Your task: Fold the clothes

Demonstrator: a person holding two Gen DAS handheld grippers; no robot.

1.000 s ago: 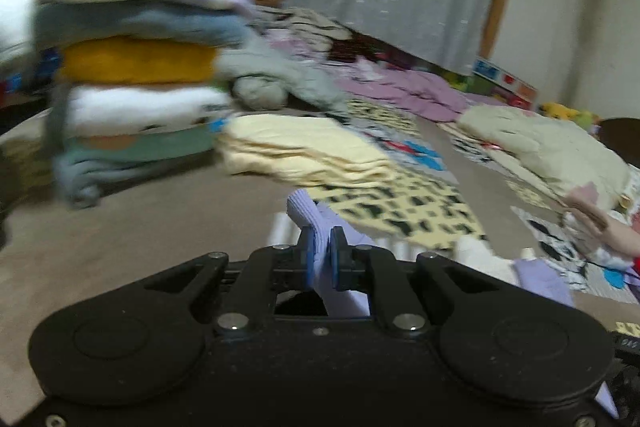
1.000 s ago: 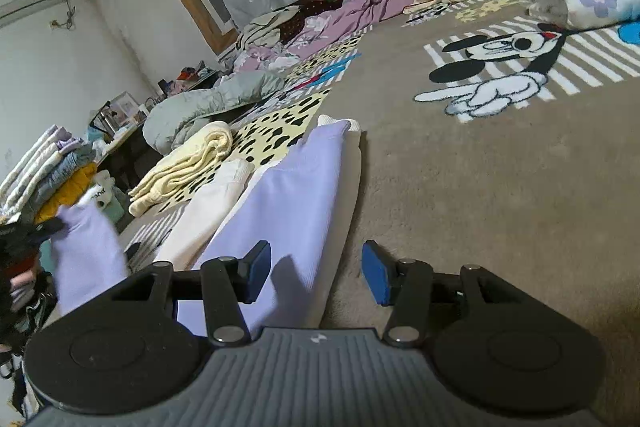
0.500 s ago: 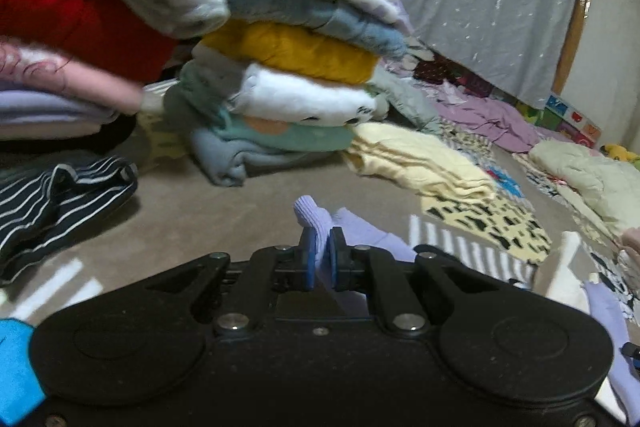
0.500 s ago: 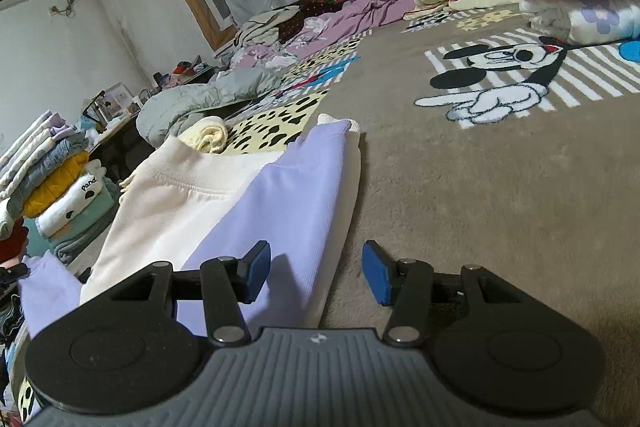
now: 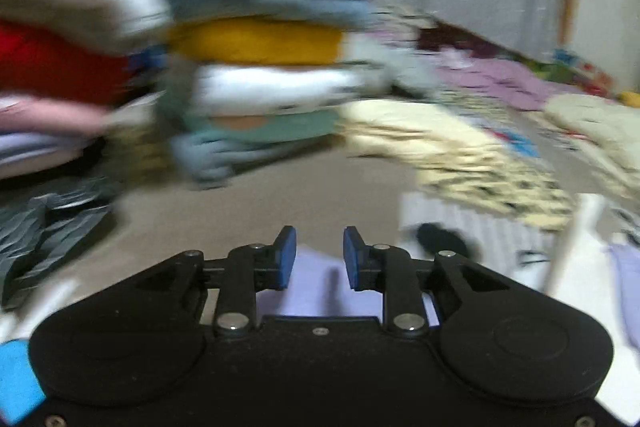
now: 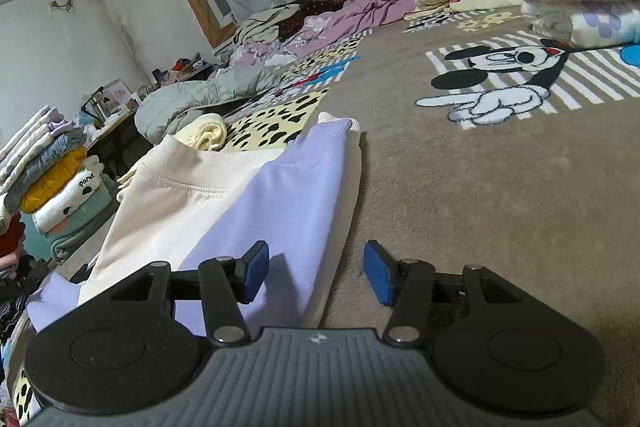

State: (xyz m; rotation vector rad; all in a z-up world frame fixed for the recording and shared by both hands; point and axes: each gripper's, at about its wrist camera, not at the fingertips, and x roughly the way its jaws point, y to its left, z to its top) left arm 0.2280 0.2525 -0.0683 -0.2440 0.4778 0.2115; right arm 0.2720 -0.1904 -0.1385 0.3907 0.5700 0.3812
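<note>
Your left gripper (image 5: 319, 254) was opening above the sweatshirt (image 6: 256, 203), pinching nothing. Your right gripper (image 6: 316, 277) sat spread over the sweatshirt's edge, also empty.

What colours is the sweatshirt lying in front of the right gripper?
The sweatshirt is cream with lavender sleeves, clearest in the right wrist view.

Both tools share one build — the left gripper (image 5: 319, 259) has a smooth matte black housing with two round caps, silver pivot screws and blue finger pads; the right gripper (image 6: 316, 273) matches it, but carries a ribbed grey centre plate with a small white mark.
</note>
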